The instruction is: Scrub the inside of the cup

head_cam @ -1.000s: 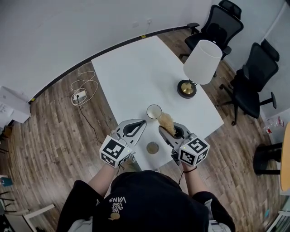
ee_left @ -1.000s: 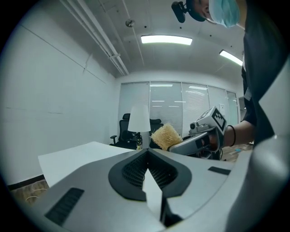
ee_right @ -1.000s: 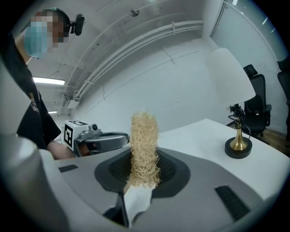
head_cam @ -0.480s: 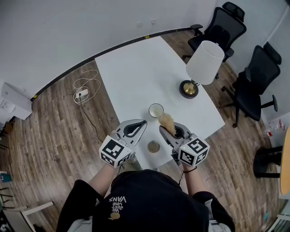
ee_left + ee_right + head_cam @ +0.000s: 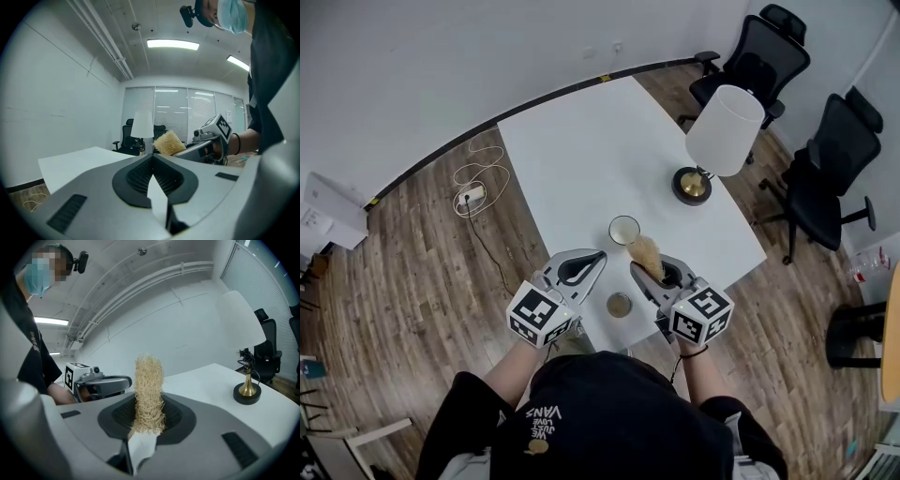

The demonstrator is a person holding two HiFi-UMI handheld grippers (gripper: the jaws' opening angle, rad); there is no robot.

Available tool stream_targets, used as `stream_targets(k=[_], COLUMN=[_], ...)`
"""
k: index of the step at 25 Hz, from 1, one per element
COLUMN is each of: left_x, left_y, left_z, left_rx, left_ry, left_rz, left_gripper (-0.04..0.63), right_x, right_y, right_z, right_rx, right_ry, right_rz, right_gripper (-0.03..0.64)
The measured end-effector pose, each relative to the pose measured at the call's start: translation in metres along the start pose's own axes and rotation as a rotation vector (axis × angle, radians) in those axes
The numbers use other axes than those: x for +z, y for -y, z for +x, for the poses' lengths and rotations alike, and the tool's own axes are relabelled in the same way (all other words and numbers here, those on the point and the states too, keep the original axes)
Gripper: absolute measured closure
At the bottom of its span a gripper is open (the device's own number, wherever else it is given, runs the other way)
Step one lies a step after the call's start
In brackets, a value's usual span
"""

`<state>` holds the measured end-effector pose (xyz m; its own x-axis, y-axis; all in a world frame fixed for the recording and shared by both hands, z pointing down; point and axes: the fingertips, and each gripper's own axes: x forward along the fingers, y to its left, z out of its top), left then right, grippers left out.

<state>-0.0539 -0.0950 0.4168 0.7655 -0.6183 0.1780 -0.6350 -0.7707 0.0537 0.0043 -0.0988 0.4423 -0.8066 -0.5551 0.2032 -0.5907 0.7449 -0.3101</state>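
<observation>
While near cup [image 5: 623,229], scrubber [image 5: 149,394] between fingers [image 5: 201,437].

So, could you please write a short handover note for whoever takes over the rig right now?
Left gripper: shut, nothing between its jaws, held above the table near the cup.
Right gripper: shut on the straw-coloured scrubber, which sticks out past the jaws.
Cup: upright on the table, just ahead of both grippers; the scrubber is beside its rim, not inside.
Done: scrubber is in hand.
Left: probably steady the cup with the left gripper, put the scrubber in and scrub the inside.
</observation>
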Motion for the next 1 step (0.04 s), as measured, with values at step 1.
stream_targets(k=[1], left_x=[0.0000], left_y=[-0.0003], left_z=[0.0005], left_rx=[-0.002], left_ry=[-0.001], left_rz=[-0.001], left_gripper=[0.584], right_x=[-0.0001], right_y=[0.0004], right_z=[0.0002], right_rx=[-0.001], right_ry=[-0.001], right_rz=[0.000], right_gripper=[0.523])
